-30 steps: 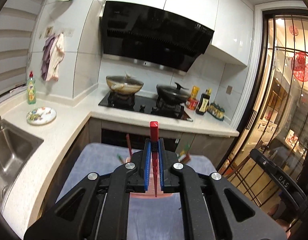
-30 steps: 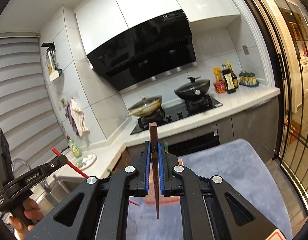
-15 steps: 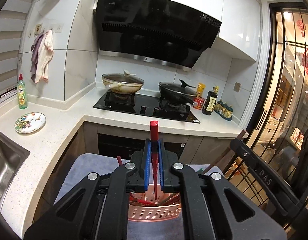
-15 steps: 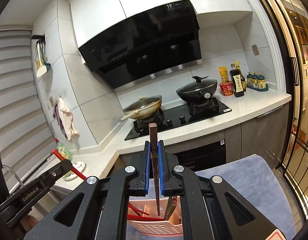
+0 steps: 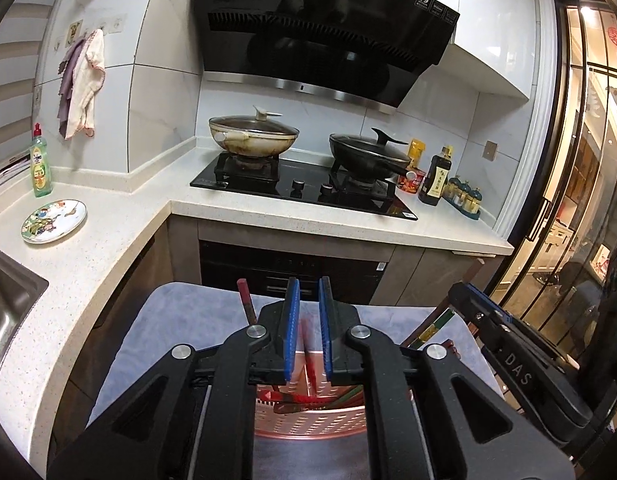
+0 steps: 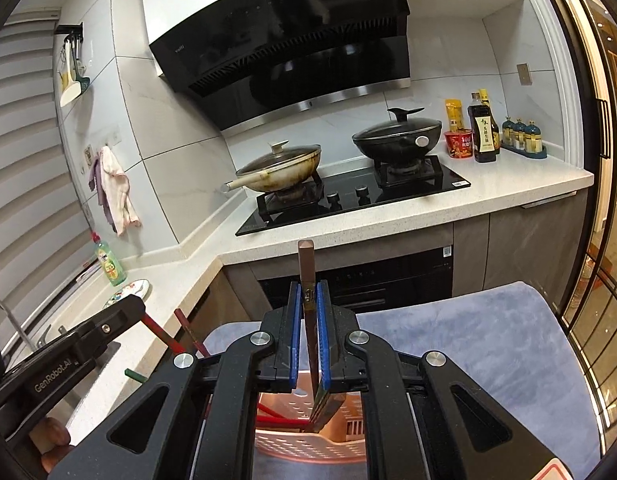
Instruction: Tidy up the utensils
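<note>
Right wrist: right gripper (image 6: 308,336) clamped on one brown chopstick (image 6: 307,280); left gripper (image 5: 308,332) parted, empty, above pink basket (image 5: 308,420).

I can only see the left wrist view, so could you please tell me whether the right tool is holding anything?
Observer: Yes, the right tool is shut on a brown chopstick.
Operator: Thank you. How is it oriented?
Observer: It is nearly upright and hangs directly above the pink basket.
Operator: Is anything already in the basket beneath it?
Observer: A bundle of dark chopsticks leans there, just below the pads.
</note>
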{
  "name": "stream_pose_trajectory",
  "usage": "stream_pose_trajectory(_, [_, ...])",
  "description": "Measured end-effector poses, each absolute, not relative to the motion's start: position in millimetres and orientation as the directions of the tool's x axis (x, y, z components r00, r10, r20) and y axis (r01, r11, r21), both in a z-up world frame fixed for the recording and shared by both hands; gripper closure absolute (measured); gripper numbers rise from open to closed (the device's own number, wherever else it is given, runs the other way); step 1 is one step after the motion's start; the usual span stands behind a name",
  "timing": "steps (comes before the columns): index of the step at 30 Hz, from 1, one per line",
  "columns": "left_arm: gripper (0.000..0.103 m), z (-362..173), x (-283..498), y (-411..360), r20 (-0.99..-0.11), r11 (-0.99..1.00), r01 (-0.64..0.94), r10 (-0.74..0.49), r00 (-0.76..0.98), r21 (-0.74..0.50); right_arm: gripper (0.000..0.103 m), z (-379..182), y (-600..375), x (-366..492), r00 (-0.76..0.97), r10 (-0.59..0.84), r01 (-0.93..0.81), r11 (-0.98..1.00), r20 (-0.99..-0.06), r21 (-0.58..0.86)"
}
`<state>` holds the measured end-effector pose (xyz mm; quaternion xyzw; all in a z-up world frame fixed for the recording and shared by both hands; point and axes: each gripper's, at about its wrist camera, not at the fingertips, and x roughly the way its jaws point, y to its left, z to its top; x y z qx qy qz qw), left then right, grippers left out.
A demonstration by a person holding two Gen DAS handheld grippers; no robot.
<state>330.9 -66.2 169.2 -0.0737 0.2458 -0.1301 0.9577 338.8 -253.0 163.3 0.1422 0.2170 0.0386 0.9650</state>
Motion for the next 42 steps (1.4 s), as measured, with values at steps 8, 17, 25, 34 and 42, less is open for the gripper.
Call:
stream_pose_trajectory(8, [0.069, 175, 316, -64, -0.437, 0.964, 0.199, -0.259, 0.861, -0.179, 0.091, 173, -257, 316, 0.915, 0.133, -0.015, 0.955, -0.382, 0.297])
stream_pose_trajectory(17, [0.058, 183, 283, -61, -0.427, 0.972, 0.189, -0.231, 0.874, -0.14, 0.083, 180, -250, 272, 0.917, 0.141, -0.036, 0.961, -0.374, 0.273])
stream_pose_trajectory(25, [0.056, 183, 242, -56, -0.434, 0.98, 0.175, -0.199, 0.879, -0.095, 0.08, 175, -236, 221, 0.907, 0.174, -0.071, 0.961, -0.384, 0.267])
stream_pose_trajectory(34, [0.056, 167, 198, -51, -0.474, 0.987, 0.151, -0.154, 0.867, -0.045, 0.08, 162, -212, 169, 0.893, 0.148, -0.062, 0.976, -0.426, 0.209])
stream_pose_trajectory(42, [0.056, 141, 167, -44, -0.538, 0.994, 0.112, -0.101, 0.837, -0.013, 0.08, 141, -204, 133, 0.871, 0.124, -0.037, 0.981, -0.475, 0.188])
